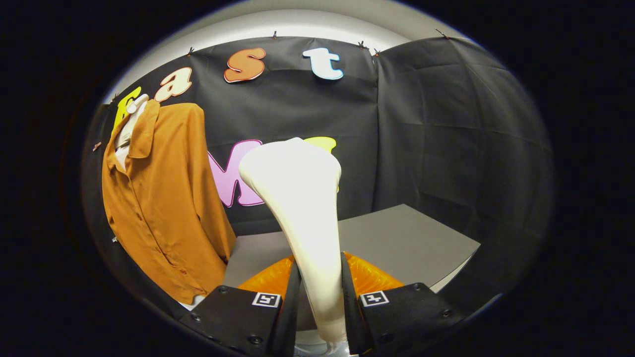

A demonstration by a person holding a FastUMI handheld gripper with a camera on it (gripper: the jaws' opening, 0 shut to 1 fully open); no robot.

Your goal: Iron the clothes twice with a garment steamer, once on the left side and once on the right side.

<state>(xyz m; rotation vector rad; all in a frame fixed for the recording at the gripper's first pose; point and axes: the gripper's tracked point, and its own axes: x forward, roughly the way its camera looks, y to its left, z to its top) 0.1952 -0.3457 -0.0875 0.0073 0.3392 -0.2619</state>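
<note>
Gripper view: the gripper (320,297) is closed on the garment steamer (297,198), both fingers pressing the sides of its cream handle low down. The steamer rises upright between the fingers, its broad head above and beyond them. It stands well apart from the orange shirt (163,208), which hangs on a hanger (133,111) off to the left against the booth wall. A grey table (407,238) lies beyond the fingers.

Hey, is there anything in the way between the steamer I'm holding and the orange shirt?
Nothing visible. The gripper is shut on the steamer, and the shirt hangs off to its left with only open space and black wall cloth between them.
</note>
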